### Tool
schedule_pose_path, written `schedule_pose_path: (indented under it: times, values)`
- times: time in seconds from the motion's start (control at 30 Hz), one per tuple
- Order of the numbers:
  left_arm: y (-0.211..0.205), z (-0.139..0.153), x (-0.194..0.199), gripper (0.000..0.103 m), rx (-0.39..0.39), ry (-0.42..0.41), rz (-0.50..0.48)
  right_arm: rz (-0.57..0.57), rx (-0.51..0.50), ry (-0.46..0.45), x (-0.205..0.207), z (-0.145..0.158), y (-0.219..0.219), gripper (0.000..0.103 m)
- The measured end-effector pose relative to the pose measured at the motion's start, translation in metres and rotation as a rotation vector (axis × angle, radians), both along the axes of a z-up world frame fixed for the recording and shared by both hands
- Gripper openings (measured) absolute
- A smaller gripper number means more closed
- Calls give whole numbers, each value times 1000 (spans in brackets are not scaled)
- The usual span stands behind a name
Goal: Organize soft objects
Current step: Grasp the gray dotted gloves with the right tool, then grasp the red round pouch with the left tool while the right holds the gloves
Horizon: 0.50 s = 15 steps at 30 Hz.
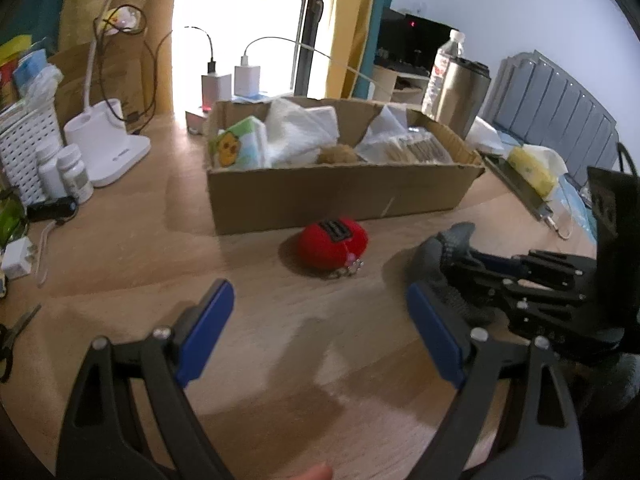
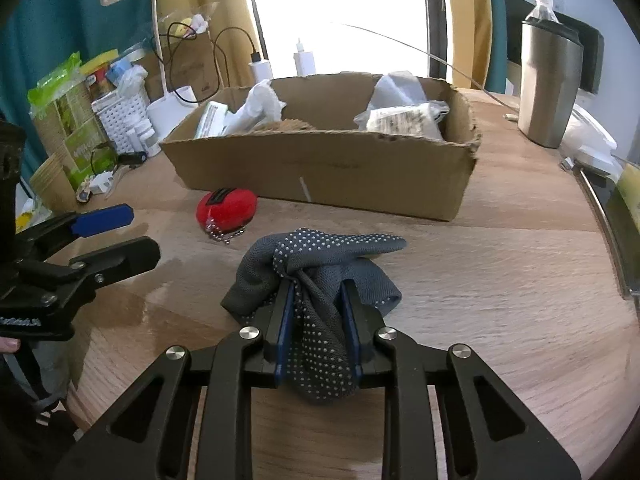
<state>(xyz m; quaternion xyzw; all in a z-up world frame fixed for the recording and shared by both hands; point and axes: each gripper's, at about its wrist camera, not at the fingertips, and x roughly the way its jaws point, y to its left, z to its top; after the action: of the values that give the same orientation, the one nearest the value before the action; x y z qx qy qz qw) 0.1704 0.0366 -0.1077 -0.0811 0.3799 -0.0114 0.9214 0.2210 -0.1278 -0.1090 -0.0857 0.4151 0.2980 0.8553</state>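
A grey sock with white grip dots (image 2: 320,280) lies bunched on the wooden table, and my right gripper (image 2: 318,300) is shut on its middle, blue pads pressing the fabric from both sides. In the left wrist view the same grey sock (image 1: 452,248) shows at the right with the right gripper (image 1: 472,264) on it. A red plush keychain (image 1: 333,243) lies in front of the cardboard box (image 1: 340,192). My left gripper (image 1: 320,312) stands open just short of the red plush, nothing between its fingers. From the right wrist view the red plush (image 2: 226,207) lies left of the sock.
The box (image 2: 320,168) holds tissue packs and packets. A steel tumbler (image 2: 548,84) and a water bottle (image 1: 444,68) stand at the right. A lamp base (image 1: 104,144), pill bottles (image 1: 74,172), a white basket (image 1: 24,144), chargers and cables crowd the left.
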Motion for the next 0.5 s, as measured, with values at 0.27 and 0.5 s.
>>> schedule_pose_path:
  times: [0.27, 0.5]
  values:
    - [-13, -4, 28, 90, 43, 36, 1, -26, 58, 0, 12, 4, -21, 24]
    - [-14, -11, 46, 90, 53, 57, 25, -49, 90, 23, 21, 4, -33, 24]
